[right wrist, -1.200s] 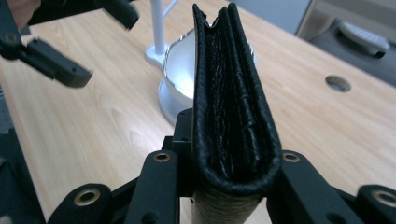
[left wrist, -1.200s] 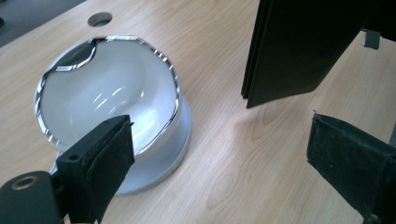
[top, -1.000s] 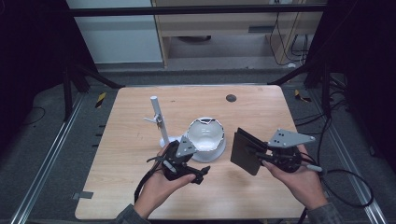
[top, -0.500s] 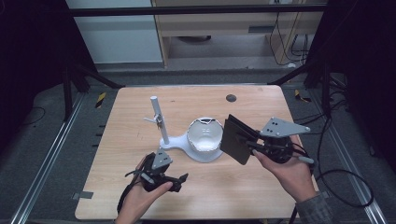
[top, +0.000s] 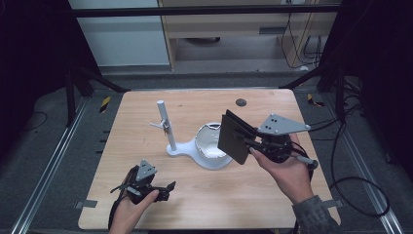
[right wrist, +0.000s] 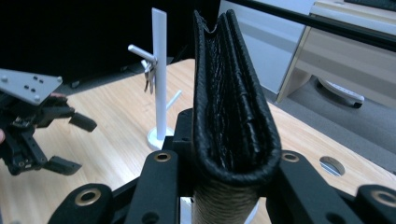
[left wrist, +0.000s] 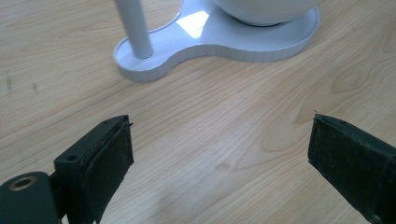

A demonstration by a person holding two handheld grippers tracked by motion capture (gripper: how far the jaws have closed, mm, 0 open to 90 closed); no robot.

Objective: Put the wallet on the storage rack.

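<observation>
The table (top: 204,204) is a light wooden top. A white stand (top: 195,148) sits near its centre. The stand consists of a flat base, an upright post (top: 165,126) at the 9 o'clock end and a white bowl (top: 210,142) at the 3 o'clock end. A small bunch of keys (top: 166,126) hangs from a peg on the post. A dark round hole (top: 240,102) lies in the tabletop at 1 o'clock from the stand, near the far edge.

The right gripper (top: 246,141) is held in the right hand (top: 285,168) at 3 o'clock from the stand. Its jaws are clamped on a black wallet (top: 235,137). The wallet is folded shut and raised off the table, just beside the bowl; whether it touches the bowl cannot be told. In the right gripper view the wallet (right wrist: 231,107) stands on edge between the jaws, fold toward the camera.

The left gripper (top: 163,187) is held in the left hand (top: 129,212) at 7 o'clock from the stand, near the front edge of the table and well apart from the stand. Its jaws stand wide apart and hold nothing. In the left gripper view the jaws frame bare tabletop, with the stand base (left wrist: 219,39) and the foot of the post (left wrist: 135,28) ahead at 12 o'clock.
</observation>
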